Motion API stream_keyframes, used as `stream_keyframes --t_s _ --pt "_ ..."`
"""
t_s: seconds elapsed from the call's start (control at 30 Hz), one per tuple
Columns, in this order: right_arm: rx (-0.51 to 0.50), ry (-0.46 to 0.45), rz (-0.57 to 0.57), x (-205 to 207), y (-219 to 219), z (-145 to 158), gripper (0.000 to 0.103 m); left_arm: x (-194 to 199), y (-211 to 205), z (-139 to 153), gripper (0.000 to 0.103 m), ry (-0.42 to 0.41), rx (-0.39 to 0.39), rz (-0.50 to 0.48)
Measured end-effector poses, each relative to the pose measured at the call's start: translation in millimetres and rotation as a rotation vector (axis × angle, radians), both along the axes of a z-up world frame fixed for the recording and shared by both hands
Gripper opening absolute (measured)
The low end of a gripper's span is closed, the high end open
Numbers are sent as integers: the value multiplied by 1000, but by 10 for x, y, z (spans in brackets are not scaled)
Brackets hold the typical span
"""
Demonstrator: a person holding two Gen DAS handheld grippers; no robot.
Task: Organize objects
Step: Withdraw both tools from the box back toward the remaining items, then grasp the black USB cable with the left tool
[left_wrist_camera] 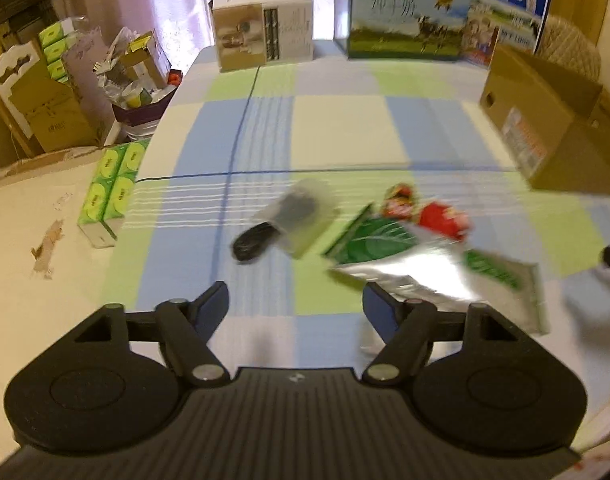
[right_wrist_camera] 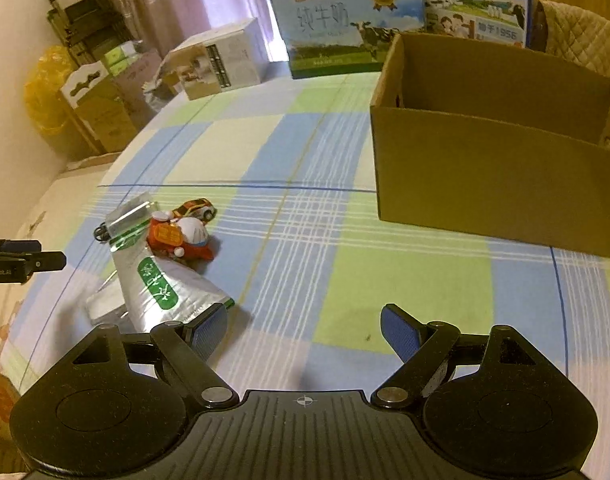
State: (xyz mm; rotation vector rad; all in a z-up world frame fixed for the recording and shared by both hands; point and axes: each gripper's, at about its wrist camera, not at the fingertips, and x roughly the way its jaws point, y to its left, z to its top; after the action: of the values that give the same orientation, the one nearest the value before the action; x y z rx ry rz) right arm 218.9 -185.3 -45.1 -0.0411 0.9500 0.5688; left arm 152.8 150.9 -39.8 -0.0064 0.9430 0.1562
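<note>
A small heap lies on the checked cloth: a silver foil pouch (right_wrist_camera: pixel 161 292) with a green label, a red and white toy (right_wrist_camera: pixel 183 240), a little toy car (right_wrist_camera: pixel 195 209) and a clear packet with a black cable (left_wrist_camera: pixel 289 220). The left wrist view is blurred; there the foil pouch (left_wrist_camera: pixel 421 268) and red toy (left_wrist_camera: pixel 441 216) lie just ahead and right of my left gripper (left_wrist_camera: pixel 295 308), which is open and holds nothing. My right gripper (right_wrist_camera: pixel 305 330) is open over bare cloth, the pouch beside its left finger. An open cardboard box (right_wrist_camera: pixel 493 176) stands at right, nothing visible inside.
Milk cartons (right_wrist_camera: pixel 345 20) and a white box (right_wrist_camera: pixel 221 60) line the table's far edge. Green tissue packs (left_wrist_camera: pixel 113 188) sit at the left edge. Cartons and clutter (left_wrist_camera: pixel 45 92) stand beyond it. The left gripper's tip (right_wrist_camera: pixel 25 260) shows at the right view's left edge.
</note>
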Motion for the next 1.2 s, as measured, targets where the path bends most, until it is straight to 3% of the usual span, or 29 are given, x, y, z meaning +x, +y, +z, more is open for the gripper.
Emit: stream_keyframes --t_s 0.37,0.53,0.7,0.93,1.2 --pt "-52 42 -152 29 -63 -113 81 540 392 -561 47 97 81 -158" --pt "-70 60 -200 51 -94 -150 81 703 471 -649 45 95 88 -204" --pt "-84 70 -209 84 -65 -174 81 785 507 -650 24 86 82 -227" --pt "-93 70 -176 149 64 -205 81 598 495 -626 19 94 40 -222" --pt "-94 72 -113 175 266 -257 81 114 535 -576 18 126 -29 -140"
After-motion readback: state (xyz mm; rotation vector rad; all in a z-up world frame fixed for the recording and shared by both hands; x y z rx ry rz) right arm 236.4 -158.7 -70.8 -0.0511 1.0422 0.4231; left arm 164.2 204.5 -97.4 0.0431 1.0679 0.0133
